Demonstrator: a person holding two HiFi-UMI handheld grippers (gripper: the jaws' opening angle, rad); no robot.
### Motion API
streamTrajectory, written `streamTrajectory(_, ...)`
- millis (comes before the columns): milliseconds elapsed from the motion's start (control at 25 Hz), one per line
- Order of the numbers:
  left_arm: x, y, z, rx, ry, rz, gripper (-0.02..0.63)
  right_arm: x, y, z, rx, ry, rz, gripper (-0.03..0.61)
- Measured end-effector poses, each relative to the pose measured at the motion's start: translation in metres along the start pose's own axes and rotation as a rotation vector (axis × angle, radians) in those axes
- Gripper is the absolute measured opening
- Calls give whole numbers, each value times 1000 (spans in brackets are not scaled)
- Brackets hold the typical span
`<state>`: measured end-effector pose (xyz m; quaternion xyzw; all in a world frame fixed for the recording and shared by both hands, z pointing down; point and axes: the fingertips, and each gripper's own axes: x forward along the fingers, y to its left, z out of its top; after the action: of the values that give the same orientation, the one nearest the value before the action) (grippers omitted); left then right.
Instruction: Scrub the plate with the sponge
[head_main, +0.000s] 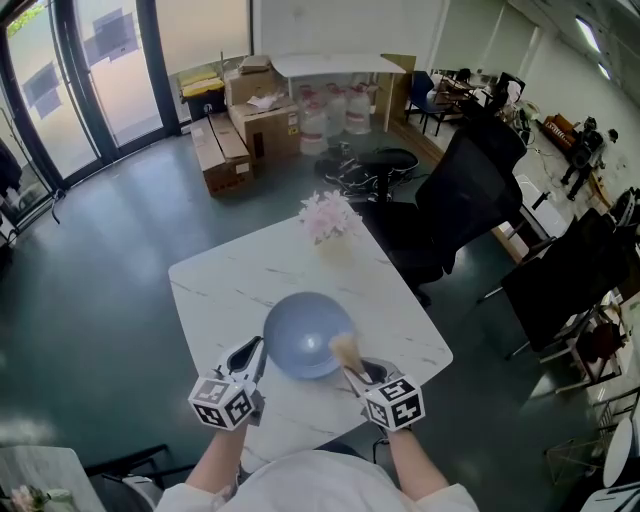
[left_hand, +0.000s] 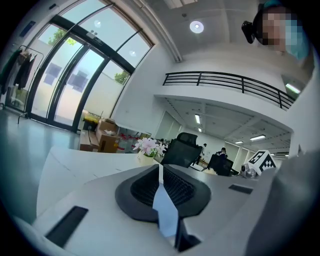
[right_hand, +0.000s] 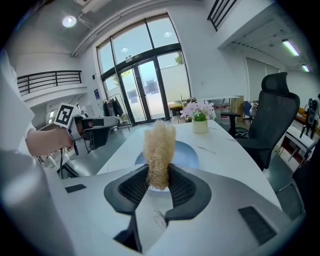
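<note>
The blue plate (head_main: 305, 335) sits over the near half of the white marble table (head_main: 220, 290). The left claw (head_main: 248, 355) is clamped on the plate's left rim, a thin blue edge pinched between its nearly closed jaws. The right claw (head_main: 362, 375) grips a tan fibrous sponge (head_main: 346, 350) upright at the plate's near right edge. Pink flowers (head_main: 328, 215) stand at the far end of the table.

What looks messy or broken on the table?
Nothing stands out. The round blue-grey plate lies flat on the white marble table, and the right gripper holds the straw-coloured fibre sponge upright.
</note>
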<state>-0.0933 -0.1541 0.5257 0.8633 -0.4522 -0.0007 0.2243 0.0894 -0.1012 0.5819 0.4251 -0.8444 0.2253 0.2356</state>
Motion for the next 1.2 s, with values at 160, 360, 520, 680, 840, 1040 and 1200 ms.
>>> streamTrajectory(160,-11,-13,3,14,-12,-11,46,-1,4,-2,10,-10,11,118)
streamTrajectory(360,-26,-18,4,53,-22,6,44,-4,11,-3,24,-37,31,118)
streamTrajectory(520,-32,-24,0,100,-9,5,44,-4,16,-6,24,-44,45,118)
streamTrajectory(680,-38,-31,-12,124,22,-3,43,-10,21,-6,30,-82,42,118)
streamTrajectory(840,-40,-37,-18,101,25,-17,43,-14,22,-7,21,-95,30,118)
streamTrajectory(1040,-41,-41,-18,121,37,-24,43,-18,20,-7,24,-104,26,118)
streamTrajectory(1200,-40,-44,-17,141,42,-31,43,-21,19,-5,23,-109,22,117)
